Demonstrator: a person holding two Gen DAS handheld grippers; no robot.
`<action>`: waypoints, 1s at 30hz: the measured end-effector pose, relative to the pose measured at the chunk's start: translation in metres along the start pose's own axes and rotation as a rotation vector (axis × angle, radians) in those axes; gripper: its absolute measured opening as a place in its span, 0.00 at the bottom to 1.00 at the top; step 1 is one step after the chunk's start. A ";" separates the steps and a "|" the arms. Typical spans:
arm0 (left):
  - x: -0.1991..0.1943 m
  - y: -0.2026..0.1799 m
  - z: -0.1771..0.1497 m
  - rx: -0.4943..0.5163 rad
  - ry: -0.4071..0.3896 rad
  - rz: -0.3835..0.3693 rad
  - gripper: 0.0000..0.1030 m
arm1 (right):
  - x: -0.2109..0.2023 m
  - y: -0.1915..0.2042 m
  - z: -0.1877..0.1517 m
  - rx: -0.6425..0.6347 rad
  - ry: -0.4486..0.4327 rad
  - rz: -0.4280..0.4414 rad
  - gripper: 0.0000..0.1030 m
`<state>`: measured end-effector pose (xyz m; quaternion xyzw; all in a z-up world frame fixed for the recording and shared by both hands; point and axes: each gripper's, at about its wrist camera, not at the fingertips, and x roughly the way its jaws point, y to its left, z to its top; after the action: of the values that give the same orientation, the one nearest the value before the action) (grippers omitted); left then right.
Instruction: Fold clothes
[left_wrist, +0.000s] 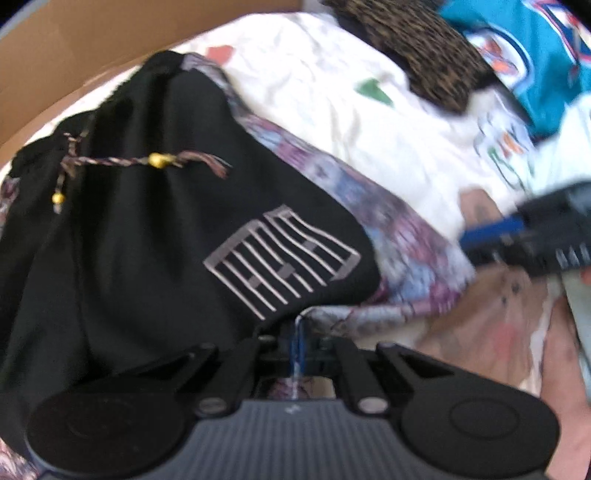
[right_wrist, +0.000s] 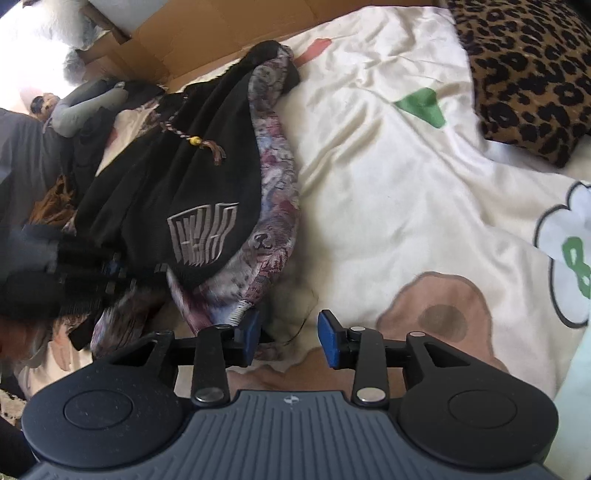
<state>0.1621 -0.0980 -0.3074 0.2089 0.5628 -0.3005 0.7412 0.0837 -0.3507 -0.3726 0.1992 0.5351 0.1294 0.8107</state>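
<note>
Left tongs pinch the black shorts' patterned hem (logo at twelve o'clock); right tongs gape wide over the bedsheet.

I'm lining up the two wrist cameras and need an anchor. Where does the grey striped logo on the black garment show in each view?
Left wrist view: the grey striped logo sits just below centre, above the left gripper, which is shut on the garment's hem.
Right wrist view: the logo is left of centre, up and left of the open right gripper.
Shared landmark: the yellow bead on the braided cord.
</note>
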 end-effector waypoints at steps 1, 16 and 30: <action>0.000 0.010 0.003 -0.017 0.000 -0.001 0.02 | 0.000 0.003 0.001 -0.007 -0.002 0.007 0.41; 0.030 0.043 0.024 -0.206 0.005 -0.040 0.03 | 0.000 0.054 0.019 -0.124 -0.035 0.094 0.43; 0.037 0.031 0.016 -0.214 -0.009 -0.134 0.03 | 0.013 0.056 0.043 -0.052 -0.031 0.122 0.46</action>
<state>0.2018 -0.0932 -0.3394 0.0891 0.6012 -0.2886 0.7398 0.1286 -0.3039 -0.3425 0.2124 0.5060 0.1892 0.8143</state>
